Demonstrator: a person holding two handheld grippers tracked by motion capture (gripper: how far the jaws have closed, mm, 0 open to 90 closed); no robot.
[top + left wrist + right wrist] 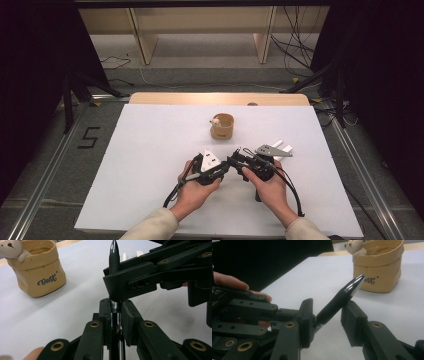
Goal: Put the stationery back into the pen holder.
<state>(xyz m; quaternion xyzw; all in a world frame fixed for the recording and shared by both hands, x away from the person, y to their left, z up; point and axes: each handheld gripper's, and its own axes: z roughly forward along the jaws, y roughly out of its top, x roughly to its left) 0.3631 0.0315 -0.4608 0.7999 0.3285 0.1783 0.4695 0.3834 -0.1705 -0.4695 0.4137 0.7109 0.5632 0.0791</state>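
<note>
Two hand-held grippers meet over the desk (150, 150): left one (115, 315) clamps the pen (114, 255), right one (325, 322) brackets it, not yet pressing. Close squarely on the barrel before pulling.

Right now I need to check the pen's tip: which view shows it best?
The right gripper view: the pen crosses the frame, its shiny tip bare against the table. The left gripper view shows the tip above black tongs; the high view shows the pen tiny.
</note>
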